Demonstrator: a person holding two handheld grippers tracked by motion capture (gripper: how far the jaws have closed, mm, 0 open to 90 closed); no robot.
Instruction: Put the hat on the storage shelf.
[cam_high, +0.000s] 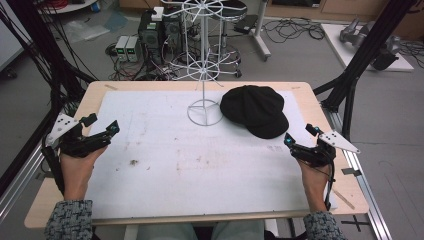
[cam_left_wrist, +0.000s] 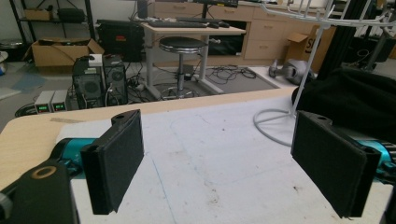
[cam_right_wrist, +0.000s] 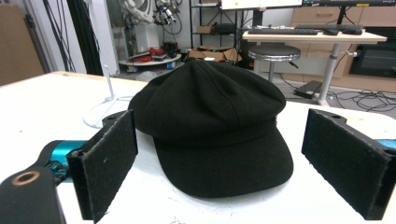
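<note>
A black cap lies on the white mat, right of centre near the far edge. Its brim points toward my right gripper. That gripper is open and sits just short of the brim, at the table's right side. In the right gripper view the cap lies ahead of the spread pads, which hold nothing. My left gripper rests open at the table's left side, far from the cap. Between its pads is bare mat, with the cap off to the right.
A white wire rack stand rises from a ring base just left of the cap, also seen as the stand in the left gripper view. Black frame posts flank the table. Beyond the far edge are a stool and computers.
</note>
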